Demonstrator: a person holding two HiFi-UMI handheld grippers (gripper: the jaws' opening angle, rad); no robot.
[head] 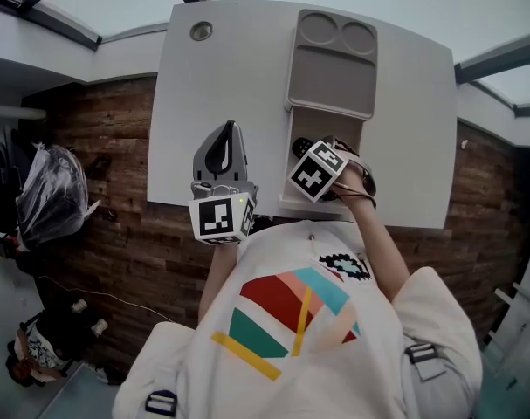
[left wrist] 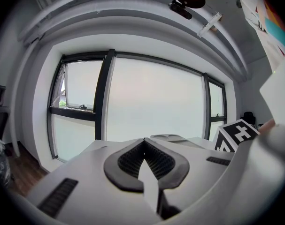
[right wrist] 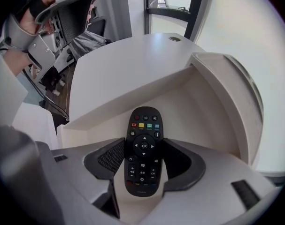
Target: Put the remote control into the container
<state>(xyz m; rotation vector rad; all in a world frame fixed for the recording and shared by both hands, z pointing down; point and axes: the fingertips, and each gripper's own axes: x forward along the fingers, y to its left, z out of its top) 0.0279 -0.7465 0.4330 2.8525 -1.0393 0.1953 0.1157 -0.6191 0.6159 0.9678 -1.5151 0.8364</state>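
Note:
A black remote control (right wrist: 143,149) with coloured buttons sits between the jaws of my right gripper (right wrist: 143,159), and both pads press on its sides. It hangs inside the open beige container (right wrist: 212,93), buttons up, just above the container's floor. In the head view the right gripper (head: 313,159) dips into the container (head: 356,131), and only the remote's tip (head: 300,147) shows. The container's lid (head: 333,64) lies folded back behind it. My left gripper (head: 221,153) hovers over the white table (head: 230,77) left of the container, jaws shut on nothing (left wrist: 143,143).
A round cable hole (head: 201,30) sits at the table's far left corner. The table's near edge runs just under both grippers, with wooden floor below. A black bag (head: 51,195) stands on the floor at the left. Windows lie beyond the table.

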